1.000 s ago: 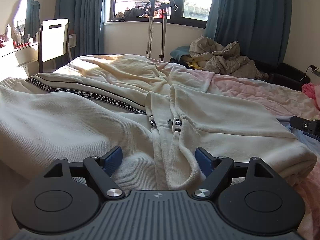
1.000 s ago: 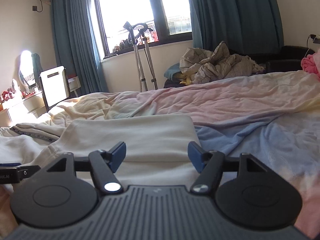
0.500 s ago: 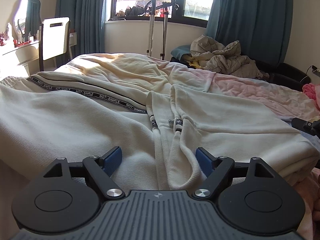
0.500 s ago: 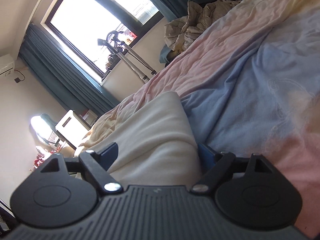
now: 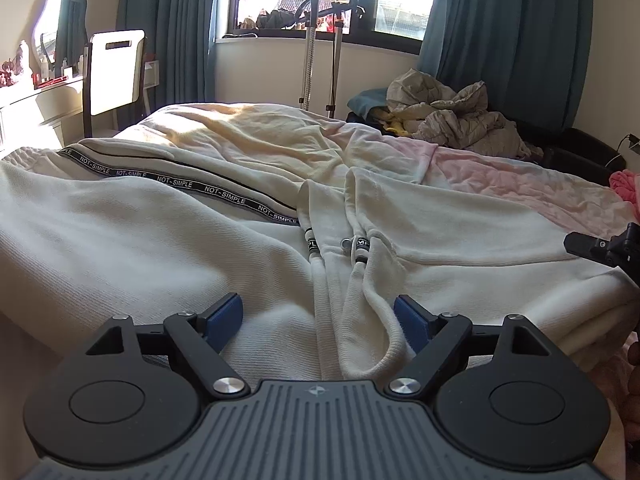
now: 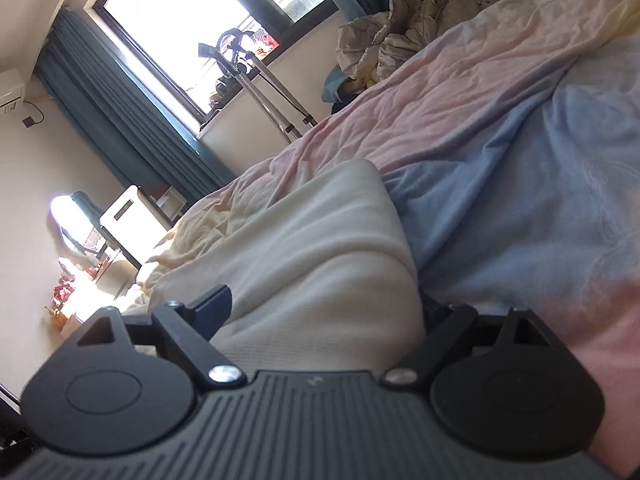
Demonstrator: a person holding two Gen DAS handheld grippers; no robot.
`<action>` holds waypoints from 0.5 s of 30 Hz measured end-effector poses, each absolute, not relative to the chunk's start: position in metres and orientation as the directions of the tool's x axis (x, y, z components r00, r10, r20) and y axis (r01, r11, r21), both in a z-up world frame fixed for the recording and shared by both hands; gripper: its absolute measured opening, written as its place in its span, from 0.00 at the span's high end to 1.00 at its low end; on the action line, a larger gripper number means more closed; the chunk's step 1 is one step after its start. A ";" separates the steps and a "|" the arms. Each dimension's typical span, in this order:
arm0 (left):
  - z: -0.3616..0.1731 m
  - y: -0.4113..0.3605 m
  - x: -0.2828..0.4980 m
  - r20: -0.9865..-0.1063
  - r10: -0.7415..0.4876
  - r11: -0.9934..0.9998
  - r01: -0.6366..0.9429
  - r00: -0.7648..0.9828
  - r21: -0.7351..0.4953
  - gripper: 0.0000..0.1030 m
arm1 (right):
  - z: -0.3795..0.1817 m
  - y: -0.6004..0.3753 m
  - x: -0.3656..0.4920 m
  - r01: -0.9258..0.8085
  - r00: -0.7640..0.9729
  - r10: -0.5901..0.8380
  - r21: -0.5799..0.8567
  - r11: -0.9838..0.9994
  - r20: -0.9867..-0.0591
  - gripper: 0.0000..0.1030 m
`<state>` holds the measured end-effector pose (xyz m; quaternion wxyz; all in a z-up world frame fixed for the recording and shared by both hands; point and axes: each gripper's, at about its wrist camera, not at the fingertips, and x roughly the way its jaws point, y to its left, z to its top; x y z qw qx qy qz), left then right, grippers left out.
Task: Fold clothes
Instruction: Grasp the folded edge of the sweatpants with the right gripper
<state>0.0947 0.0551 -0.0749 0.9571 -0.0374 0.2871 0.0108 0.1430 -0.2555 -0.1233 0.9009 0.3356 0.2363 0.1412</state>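
A cream hooded sweatshirt (image 5: 168,248) with drawstrings (image 5: 356,276) and a black "NOT-SIMPLE" band (image 5: 192,186) lies spread on the bed. My left gripper (image 5: 318,320) is open, low over the cloth, with the drawstrings and hood edge between its blue pads. My right gripper (image 6: 326,312) is rolled to the side and open, its jaws straddling the sweatshirt's folded edge (image 6: 320,248); the right finger is partly hidden by the cloth. The right gripper's tip also shows in the left wrist view (image 5: 600,246).
The bed has a pink, blue and yellow sheet (image 6: 500,140). A crumpled beige quilt (image 5: 452,120) lies beyond it. A garment steamer stand (image 5: 320,40), a white chair (image 5: 114,68), a dresser with a mirror (image 5: 36,80) and teal curtains (image 5: 508,32) stand by the window.
My right gripper has rolled onto its side and moved forward, so the sweatshirt's edge now sits between its jaws. My left gripper has barely moved.
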 end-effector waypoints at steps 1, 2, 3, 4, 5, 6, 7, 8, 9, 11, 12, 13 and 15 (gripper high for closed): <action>-0.075 0.055 0.095 -0.551 -0.001 0.997 -0.043 0.834 -0.068 0.17 | -0.119 -0.255 0.140 -0.117 0.859 0.416 0.678 0.726 -0.298 0.11; -0.075 0.056 0.096 -0.552 -0.002 0.996 -0.045 0.834 -0.071 0.17 | -0.120 -0.261 0.138 -0.128 0.867 0.427 0.715 0.687 -0.255 0.11; -0.075 0.055 0.096 -0.551 -0.002 0.997 -0.043 0.834 -0.070 0.17 | -0.124 -0.267 0.138 -0.123 0.867 0.437 0.747 0.653 -0.239 0.11; -0.075 0.054 0.096 -0.551 -0.003 0.997 -0.042 0.835 -0.068 0.16 | -0.127 -0.272 0.139 -0.114 0.865 0.446 0.774 0.623 -0.231 0.11; -0.075 0.054 0.096 -0.550 -0.003 0.997 -0.041 0.835 -0.067 0.16 | -0.132 -0.273 0.142 -0.083 0.855 0.448 0.785 0.614 -0.260 0.12; -0.076 0.053 0.096 -0.550 -0.002 0.997 -0.040 0.835 -0.065 0.16 | -0.136 -0.272 0.144 -0.060 0.844 0.447 0.775 0.629 -0.298 0.12; -0.076 0.053 0.096 -0.550 -0.001 0.997 -0.040 0.835 -0.063 0.16 | -0.138 -0.270 0.145 -0.042 0.831 0.444 0.759 0.650 -0.335 0.16; -0.076 0.053 0.096 -0.550 0.000 0.997 -0.040 0.835 -0.062 0.16 | -0.141 -0.267 0.147 -0.025 0.818 0.440 0.741 0.671 -0.371 0.17; -0.076 0.053 0.096 -0.550 0.001 0.997 -0.041 0.835 -0.061 0.16 | -0.139 -0.264 0.148 -0.020 0.812 0.435 0.727 0.687 -0.388 0.17; -0.076 0.053 0.096 -0.550 0.003 0.997 -0.043 0.835 -0.060 0.16 | -0.135 -0.259 0.148 -0.026 0.809 0.432 0.710 0.704 -0.398 0.13; -0.076 0.053 0.096 -0.551 0.004 0.997 -0.044 0.835 -0.059 0.16 | -0.134 -0.258 0.147 -0.035 0.810 0.436 0.709 0.704 -0.393 0.12; -0.076 0.052 0.096 -0.551 0.006 0.997 -0.045 0.835 -0.057 0.16 | -0.133 -0.257 0.147 -0.044 0.810 0.441 0.709 0.704 -0.388 0.11; -0.076 0.052 0.096 -0.551 0.009 0.997 -0.047 0.834 -0.055 0.16 | -0.131 -0.257 0.144 -0.068 0.815 0.452 0.716 0.695 -0.362 0.11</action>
